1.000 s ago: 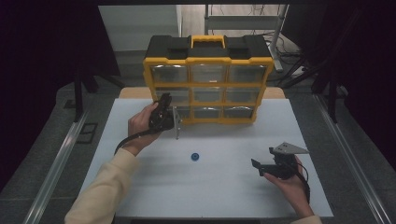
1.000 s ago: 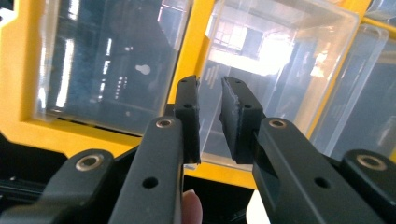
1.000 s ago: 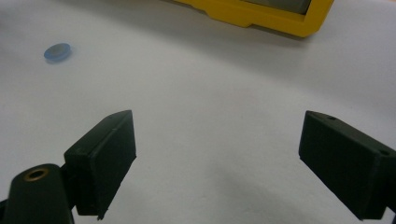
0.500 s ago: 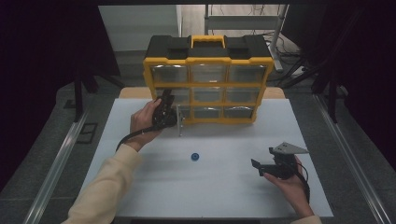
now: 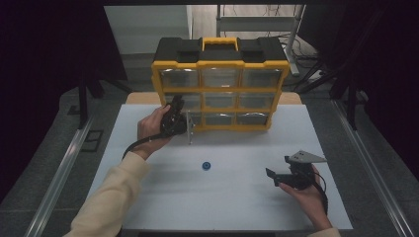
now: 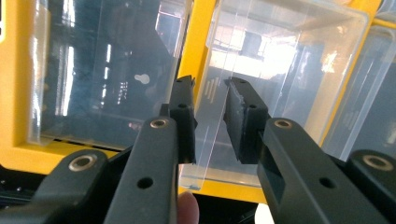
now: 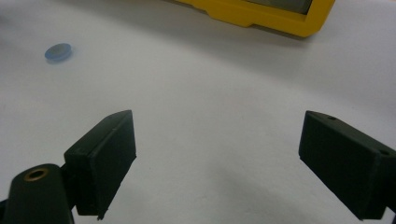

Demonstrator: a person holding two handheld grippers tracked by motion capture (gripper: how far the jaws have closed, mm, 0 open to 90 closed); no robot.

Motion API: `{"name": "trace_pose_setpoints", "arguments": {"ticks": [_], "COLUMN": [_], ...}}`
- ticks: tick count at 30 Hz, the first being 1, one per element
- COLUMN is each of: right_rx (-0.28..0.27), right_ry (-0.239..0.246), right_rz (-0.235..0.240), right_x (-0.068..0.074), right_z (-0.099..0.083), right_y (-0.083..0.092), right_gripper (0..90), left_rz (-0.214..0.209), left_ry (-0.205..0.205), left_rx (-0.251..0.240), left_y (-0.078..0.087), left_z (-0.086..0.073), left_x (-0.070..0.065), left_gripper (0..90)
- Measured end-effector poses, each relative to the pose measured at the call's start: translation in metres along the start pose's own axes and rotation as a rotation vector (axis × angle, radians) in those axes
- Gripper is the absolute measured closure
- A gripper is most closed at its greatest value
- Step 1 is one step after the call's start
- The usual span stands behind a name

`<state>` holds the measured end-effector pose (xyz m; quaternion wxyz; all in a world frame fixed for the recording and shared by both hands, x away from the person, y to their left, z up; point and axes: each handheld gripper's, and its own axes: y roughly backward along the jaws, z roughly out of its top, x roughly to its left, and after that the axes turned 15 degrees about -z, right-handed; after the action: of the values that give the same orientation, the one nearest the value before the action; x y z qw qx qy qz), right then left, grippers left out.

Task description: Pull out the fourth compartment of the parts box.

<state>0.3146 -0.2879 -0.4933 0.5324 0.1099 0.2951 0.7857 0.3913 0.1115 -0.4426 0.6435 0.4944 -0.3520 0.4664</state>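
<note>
Left tongs [image 6: 210, 121], just closing, straddle the pulled-out clear drawer's [image 6: 261, 70] side wall in the yellow organizer [image 5: 220, 94] at the table's far edge without clamping it; pinch squarely, draw straight; right tongs [image 7: 215, 163] wide open, empty.

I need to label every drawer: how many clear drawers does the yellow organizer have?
9, in three rows of three: top row, middle row, bottom row. The bottom-left drawer is pulled out, partly hidden behind the left gripper.
</note>
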Motion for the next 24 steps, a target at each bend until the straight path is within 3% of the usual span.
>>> {"name": "trace_pose_setpoints", "arguments": {"ticks": [6,24], "right_rx": [-0.003,-0.005], "right_ry": [0.0,0.002], "right_rz": [0.0,-0.003], "right_x": [0.0,-0.001], "right_z": [0.0,0.0], "right_y": [0.0,0.0], "right_gripper": [11.5,11.5], "left_rz": [-0.001,0.002], "left_ry": [-0.016,0.001], "left_rx": [-0.002,-0.024], "left_y": [0.009,0.022], "left_z": [0.0,-0.003], "left_x": [-0.003,-0.009], "left_gripper": [74.7,74.4]}}
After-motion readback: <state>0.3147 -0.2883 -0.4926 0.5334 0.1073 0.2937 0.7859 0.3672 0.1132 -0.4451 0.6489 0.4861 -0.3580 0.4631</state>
